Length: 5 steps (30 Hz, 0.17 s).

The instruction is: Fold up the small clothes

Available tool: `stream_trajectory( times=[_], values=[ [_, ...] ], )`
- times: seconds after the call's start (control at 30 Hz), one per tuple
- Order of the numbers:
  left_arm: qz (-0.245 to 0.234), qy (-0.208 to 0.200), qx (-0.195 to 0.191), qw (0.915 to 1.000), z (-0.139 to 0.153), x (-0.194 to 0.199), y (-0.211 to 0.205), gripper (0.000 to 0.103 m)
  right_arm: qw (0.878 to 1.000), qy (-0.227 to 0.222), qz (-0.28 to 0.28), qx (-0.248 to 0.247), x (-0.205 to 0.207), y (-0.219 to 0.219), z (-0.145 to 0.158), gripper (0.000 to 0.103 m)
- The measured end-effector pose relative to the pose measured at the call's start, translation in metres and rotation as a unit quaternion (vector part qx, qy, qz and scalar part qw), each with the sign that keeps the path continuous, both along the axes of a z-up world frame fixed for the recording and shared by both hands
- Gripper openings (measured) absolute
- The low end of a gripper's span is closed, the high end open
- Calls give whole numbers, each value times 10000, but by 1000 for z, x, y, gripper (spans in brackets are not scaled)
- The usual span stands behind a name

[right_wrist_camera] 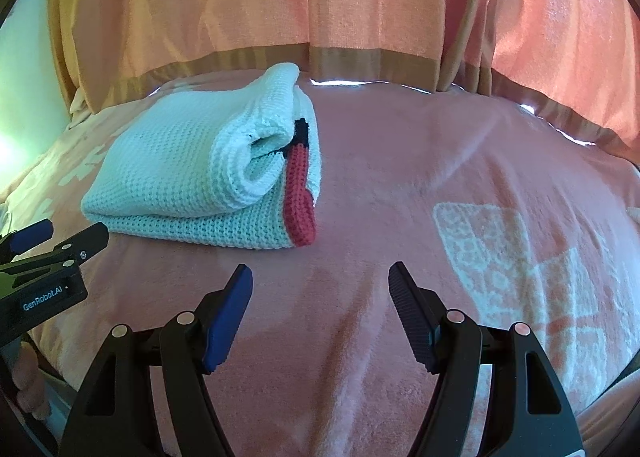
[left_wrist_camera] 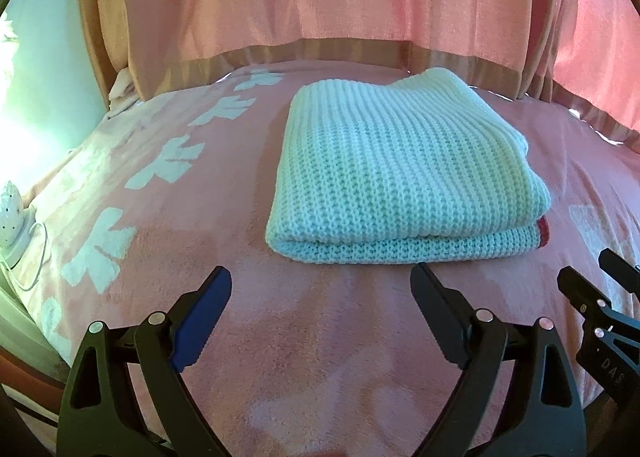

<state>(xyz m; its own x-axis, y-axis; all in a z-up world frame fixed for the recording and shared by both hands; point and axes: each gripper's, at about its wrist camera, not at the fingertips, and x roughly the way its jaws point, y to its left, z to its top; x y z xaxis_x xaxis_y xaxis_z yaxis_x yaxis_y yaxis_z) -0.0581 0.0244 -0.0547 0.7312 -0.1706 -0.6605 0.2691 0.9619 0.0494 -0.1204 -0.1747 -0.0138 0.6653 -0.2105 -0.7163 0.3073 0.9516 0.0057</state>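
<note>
A pale mint knitted garment [left_wrist_camera: 396,173] lies folded into a thick rectangle on the pink bedspread [left_wrist_camera: 200,249]. From the right wrist view the same garment [right_wrist_camera: 192,173] shows a red and black knitted edge [right_wrist_camera: 299,193] along its right side. My left gripper [left_wrist_camera: 322,277] hovers open just in front of the fold's near edge, with nothing between its fingers. My right gripper [right_wrist_camera: 320,277] is open too, in front and to the right of the garment, apart from it. Each gripper shows at the edge of the other's view.
Pink curtains with a tan band [left_wrist_camera: 320,53] hang right behind the bed's far edge. A small white lamp with a cord [left_wrist_camera: 12,217] sits at the left. White patterns mark the bedspread [right_wrist_camera: 520,257] to the right of the garment.
</note>
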Motion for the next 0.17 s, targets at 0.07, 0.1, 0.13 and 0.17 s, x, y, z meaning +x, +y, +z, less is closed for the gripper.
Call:
stream_trajectory(
  times=[0.07,0.1,0.13,0.17],
  values=[
    [-29,13,-8,10000,0,0,-1,89,10000,-1,-11,2,0,0,0,68],
    [-32,10,5,10000,0,0,-2,89,10000,-3,-18,1,0,0,0,68],
    [-29,3,14,10000,0,0,-2,89,10000,-6,-20,0,-1,-1,0,68],
    [-27,6,17,10000,0,0,-3,88,10000,-2,-17,3,0,-1,0,68]
  ],
)
